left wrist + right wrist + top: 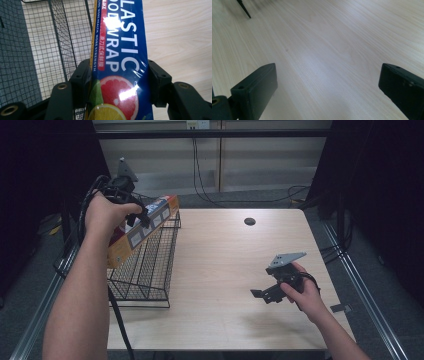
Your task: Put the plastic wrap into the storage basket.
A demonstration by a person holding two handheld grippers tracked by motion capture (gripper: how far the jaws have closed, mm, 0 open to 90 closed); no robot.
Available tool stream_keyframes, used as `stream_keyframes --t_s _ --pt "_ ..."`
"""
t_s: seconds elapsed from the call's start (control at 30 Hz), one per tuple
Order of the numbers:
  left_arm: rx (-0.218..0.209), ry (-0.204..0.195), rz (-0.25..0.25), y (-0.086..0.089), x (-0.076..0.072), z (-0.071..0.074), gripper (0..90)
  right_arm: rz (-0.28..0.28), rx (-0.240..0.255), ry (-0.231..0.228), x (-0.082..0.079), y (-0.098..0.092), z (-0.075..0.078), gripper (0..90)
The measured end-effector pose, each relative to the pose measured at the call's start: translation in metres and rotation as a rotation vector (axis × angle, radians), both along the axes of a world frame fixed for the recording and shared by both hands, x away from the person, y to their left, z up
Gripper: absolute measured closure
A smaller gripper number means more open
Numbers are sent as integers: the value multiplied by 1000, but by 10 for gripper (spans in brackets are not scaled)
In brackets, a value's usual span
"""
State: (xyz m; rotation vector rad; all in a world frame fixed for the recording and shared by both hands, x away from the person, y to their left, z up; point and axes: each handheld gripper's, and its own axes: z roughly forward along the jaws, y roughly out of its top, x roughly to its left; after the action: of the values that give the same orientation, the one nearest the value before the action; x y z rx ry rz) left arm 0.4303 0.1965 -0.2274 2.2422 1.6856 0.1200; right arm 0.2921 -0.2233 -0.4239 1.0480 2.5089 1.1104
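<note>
Seemingly midway: the left gripper [120,75] is clamped on a plastic wrap box [120,55] held above the wire basket [145,265], not yet released; the right gripper [328,85] idles, jaws apart, over the table [225,250].

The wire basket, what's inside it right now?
The wire basket looks empty. The plastic wrap box in the left gripper hangs over its rim; the arm hides the basket's left part.
</note>
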Motion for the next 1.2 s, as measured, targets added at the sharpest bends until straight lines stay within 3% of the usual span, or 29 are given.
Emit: stream_keyframes --t_s 0.63,1.2 --pt "8 -20 126 23 -1 6 453 -5 4 -2 0 -2 0 20" --pt "18 -55 202 39 -4 12 453 -7 3 -1 1 -3 0 20"
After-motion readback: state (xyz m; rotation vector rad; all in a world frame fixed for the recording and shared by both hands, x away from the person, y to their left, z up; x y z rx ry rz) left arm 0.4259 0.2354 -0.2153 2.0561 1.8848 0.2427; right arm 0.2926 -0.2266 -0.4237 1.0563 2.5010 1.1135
